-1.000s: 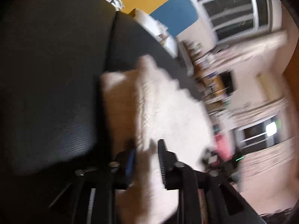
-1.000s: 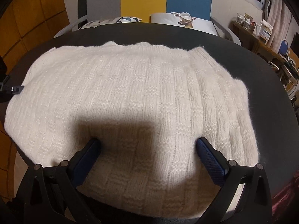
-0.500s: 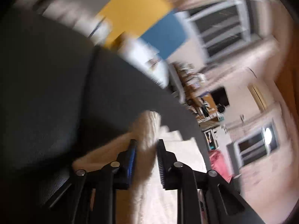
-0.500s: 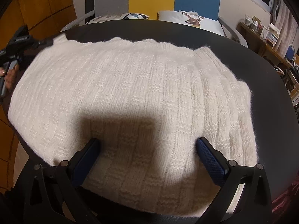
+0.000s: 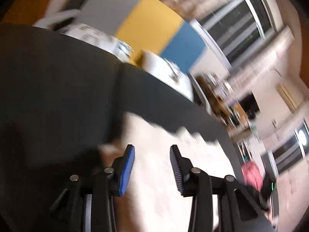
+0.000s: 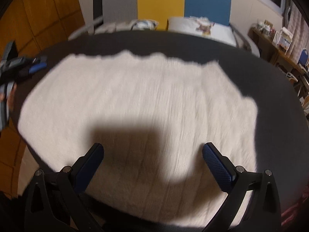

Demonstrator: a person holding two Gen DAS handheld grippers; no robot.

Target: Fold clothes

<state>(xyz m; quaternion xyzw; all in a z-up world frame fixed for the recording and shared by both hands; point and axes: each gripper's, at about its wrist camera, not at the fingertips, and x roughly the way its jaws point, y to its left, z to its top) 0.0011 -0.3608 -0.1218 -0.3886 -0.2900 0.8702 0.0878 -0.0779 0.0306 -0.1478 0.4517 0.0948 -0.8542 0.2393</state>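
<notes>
A cream knitted sweater (image 6: 144, 96) lies folded and flat on the dark round table (image 6: 280, 116). My right gripper (image 6: 152, 150) hovers over its near edge, open wide, with nothing between the fingers. My left gripper (image 5: 152, 150) is above the sweater's (image 5: 164, 174) left corner. Its jaws are opening and the blue pads press on nothing; the knit only shows beneath the gap. In the right wrist view the left gripper (image 6: 36, 65) sits at the table's far left, just off the sweater's corner. Both views are blurred by motion.
Behind the table (image 5: 58, 77) stands a seat back with grey, yellow (image 6: 160, 0) and blue panels and two printed cushions (image 6: 200, 27). A cluttered wooden shelf (image 6: 270, 32) runs along the right wall. Wooden panelling (image 6: 38, 15) is at the left.
The left gripper has let go of the sweater's edge, its jaws have spread, and it has lifted off to the left. The right gripper has risen slightly over the sweater.
</notes>
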